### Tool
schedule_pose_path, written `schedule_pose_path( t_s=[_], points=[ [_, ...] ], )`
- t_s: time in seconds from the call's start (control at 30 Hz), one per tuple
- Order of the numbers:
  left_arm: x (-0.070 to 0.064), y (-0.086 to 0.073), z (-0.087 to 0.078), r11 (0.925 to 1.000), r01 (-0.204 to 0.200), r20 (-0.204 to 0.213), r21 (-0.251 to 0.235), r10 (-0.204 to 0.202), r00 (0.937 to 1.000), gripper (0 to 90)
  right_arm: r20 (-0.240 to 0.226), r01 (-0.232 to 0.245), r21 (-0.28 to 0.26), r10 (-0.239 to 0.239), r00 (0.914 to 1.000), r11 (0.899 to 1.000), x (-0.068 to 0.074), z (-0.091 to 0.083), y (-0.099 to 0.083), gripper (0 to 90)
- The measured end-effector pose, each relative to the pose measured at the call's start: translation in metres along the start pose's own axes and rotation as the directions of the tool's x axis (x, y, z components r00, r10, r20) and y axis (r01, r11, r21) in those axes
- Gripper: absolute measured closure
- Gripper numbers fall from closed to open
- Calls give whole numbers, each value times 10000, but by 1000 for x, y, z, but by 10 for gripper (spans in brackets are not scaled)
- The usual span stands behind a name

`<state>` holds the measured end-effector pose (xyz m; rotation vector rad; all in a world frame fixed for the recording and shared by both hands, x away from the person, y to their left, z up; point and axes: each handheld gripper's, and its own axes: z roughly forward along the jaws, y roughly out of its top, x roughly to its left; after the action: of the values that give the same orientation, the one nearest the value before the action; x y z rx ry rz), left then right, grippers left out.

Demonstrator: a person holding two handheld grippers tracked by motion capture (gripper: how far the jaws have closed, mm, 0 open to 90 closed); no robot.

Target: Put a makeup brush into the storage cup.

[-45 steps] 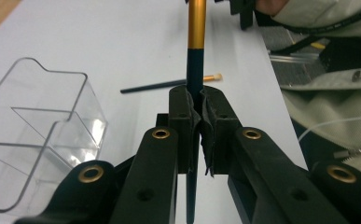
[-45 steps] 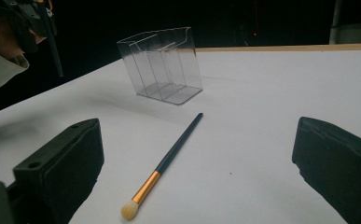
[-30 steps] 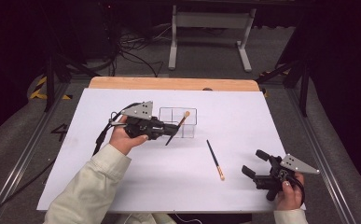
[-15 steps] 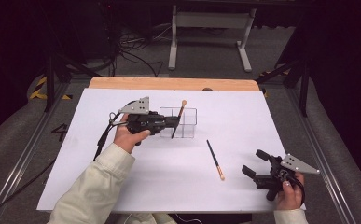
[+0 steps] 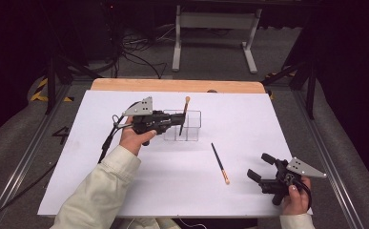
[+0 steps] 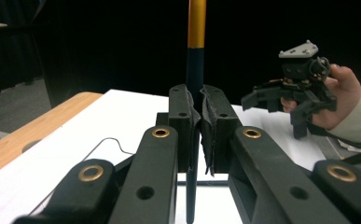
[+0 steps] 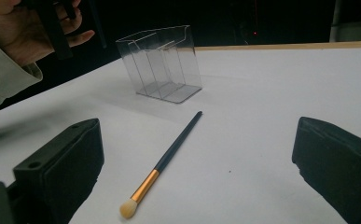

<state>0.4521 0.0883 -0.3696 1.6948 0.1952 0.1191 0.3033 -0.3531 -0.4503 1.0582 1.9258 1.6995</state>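
My left gripper (image 5: 176, 122) is shut on a black-handled makeup brush (image 5: 184, 113) and holds it almost upright, its gold ferrule (image 6: 197, 23) pointing up. The brush's lower end overlaps the clear plastic organizer (image 5: 194, 128); I cannot tell whether it is inside a compartment. In the left gripper view the jaws (image 6: 197, 112) pinch the handle. A second brush (image 5: 219, 163) lies flat on the white table, bristles toward the person. My right gripper (image 5: 261, 166) rests open near the front right edge, with that brush (image 7: 169, 156) ahead of its jaws (image 7: 197, 172).
The white sheet (image 5: 101, 181) covers the table, with a wooden strip (image 5: 172, 86) along the far edge. The organizer (image 7: 162, 63) has several narrow slots. A cable (image 5: 107, 143) trails from the left gripper. The right gripper (image 6: 290, 100) appears beyond the left jaws.
The left gripper has shifted toward the organizer and turned the held brush from a slant to nearly upright. The right gripper and the loose brush have stayed put.
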Motion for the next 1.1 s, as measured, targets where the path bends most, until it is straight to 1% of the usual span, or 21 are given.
schedule_pose_path(
  t_s=[0.13,0.27,0.33,0.47,0.57,0.67,0.7,0.87,0.93,1.03,1.1],
  points=[
    [5,-2,2,9997,135,-151,-222,-138,9998,833,8,-12,-21,12,10000,10000,0,0,0,25],
    [8,-2,3,9995,180,-245,-261,-186,9995,833,-4,-4,-1,4,10000,10000,0,0,0,24],
    [9,-2,4,9996,119,-421,-261,-130,9990,833,4,-9,-5,9,10000,10000,0,0,0,24],
    [13,0,6,9996,131,-502,-256,-143,9986,833,-7,-4,29,4,10000,10000,0,0,0,24],
    [17,3,7,9994,270,-550,-234,-282,9981,833,-18,-24,41,24,10000,10000,0,1,-1,25],
    [21,4,8,9989,346,-620,-311,-365,9974,833,-38,-41,52,41,10000,10000,0,1,-1,25],
    [23,4,10,9983,445,-630,-381,-468,9969,832,-37,-48,52,48,10000,10000,0,1,-1,25],
    [27,6,15,9978,448,-799,-482,-486,9956,832,-72,-28,62,28,10000,10000,0,1,-1,25],
    [29,7,16,9972,531,-842,-528,-574,9948,832,-55,-36,63,36,10000,10000,-1,1,-2,25],
    [32,7,18,9971,523,-1016,-553,-577,9931,832,-96,-43,54,44,9999,10000,0,1,-1,25],
    [32,7,20,9977,434,-1171,-517,-492,9919,832,-99,-38,49,38,9999,10000,0,1,-1,25]
  ],
)
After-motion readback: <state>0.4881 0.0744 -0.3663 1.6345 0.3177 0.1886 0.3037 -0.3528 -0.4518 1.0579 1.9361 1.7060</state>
